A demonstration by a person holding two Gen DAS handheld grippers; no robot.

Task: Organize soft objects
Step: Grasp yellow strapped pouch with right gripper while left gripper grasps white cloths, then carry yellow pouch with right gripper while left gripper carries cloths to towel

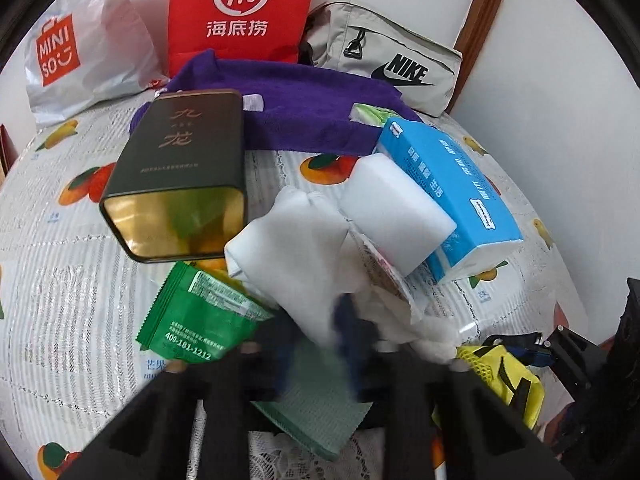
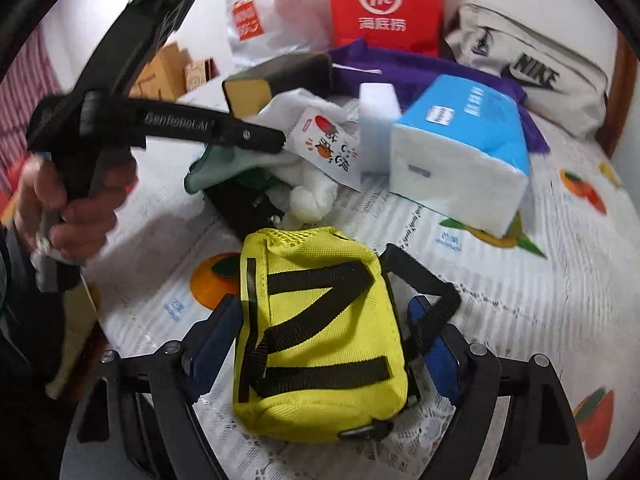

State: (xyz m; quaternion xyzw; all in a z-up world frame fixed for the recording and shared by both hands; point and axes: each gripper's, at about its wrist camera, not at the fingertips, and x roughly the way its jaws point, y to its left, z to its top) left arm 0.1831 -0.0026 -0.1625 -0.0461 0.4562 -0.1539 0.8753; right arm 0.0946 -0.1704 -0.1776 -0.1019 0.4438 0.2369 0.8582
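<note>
A yellow pouch (image 2: 320,332) with black straps lies on the fruit-print tablecloth (image 2: 520,280). My right gripper (image 2: 326,344) is open, with one blue pad on each side of the pouch. In the left wrist view my left gripper (image 1: 316,332) is blurred, its jaws close together on a grey-green cloth (image 1: 316,412) that trails back under it. From the right wrist view the left gripper (image 2: 280,142) is held by a hand (image 2: 72,200), and the grey-green cloth (image 2: 220,164) hangs under its tips. Just ahead lies a crumpled white cloth (image 1: 292,248).
Crowded behind are a white sponge block (image 1: 396,216), blue tissue pack (image 1: 448,188), purple towel (image 1: 312,108), dark open tin (image 1: 180,160), green sachet (image 1: 200,320), red paper bag (image 1: 240,12), white plastic bag (image 1: 80,48) and grey Nike pouch (image 1: 392,56). Wall at right.
</note>
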